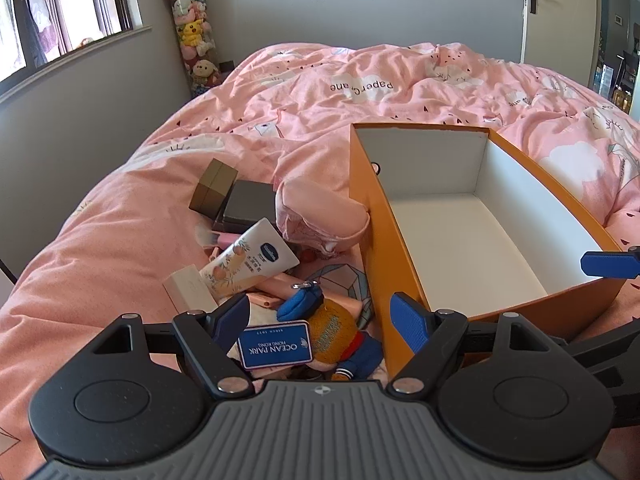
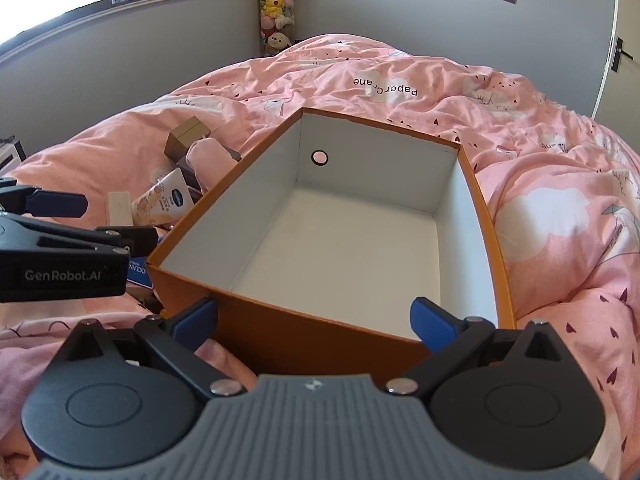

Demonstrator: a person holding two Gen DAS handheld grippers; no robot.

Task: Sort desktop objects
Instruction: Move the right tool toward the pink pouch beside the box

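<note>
An orange box with an empty white inside lies on the pink duvet; it also shows in the right wrist view. Left of it is a pile: a plush toy with a blue "Ocean Park" tag, a lotion tube, a white bar, a grey box, an olive box and a pink pouch. My left gripper is open just above the plush toy. My right gripper is open at the box's near wall.
The pink duvet covers the whole bed. A tall clear tube of plush toys stands in the far corner by the window. A door is at the far right. The left gripper shows at the left in the right wrist view.
</note>
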